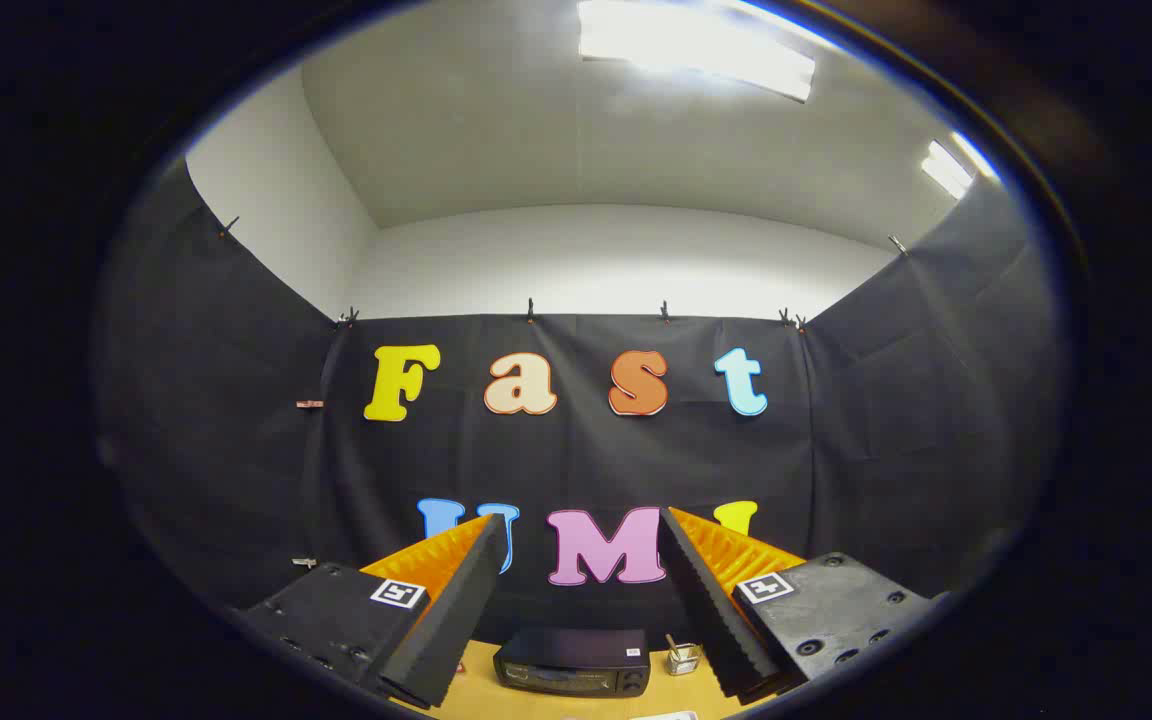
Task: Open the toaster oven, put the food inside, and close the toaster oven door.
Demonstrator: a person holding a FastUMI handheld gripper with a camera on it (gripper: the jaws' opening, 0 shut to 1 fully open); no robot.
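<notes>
My gripper (581, 522) is held high and tilted up toward the booth's back wall, its two fingers spread wide apart with nothing between them. Far below and beyond the fingers, a dark toaster oven (573, 661) sits on the wooden table (481, 690) against the wall, its door shut. The food is hidden from me.
A small clear jar (680, 657) with a stick in it stands just right of the toaster oven. Black cloth walls close the booth at the back and both sides. A white object's edge (664, 715) lies on the table nearer to me.
</notes>
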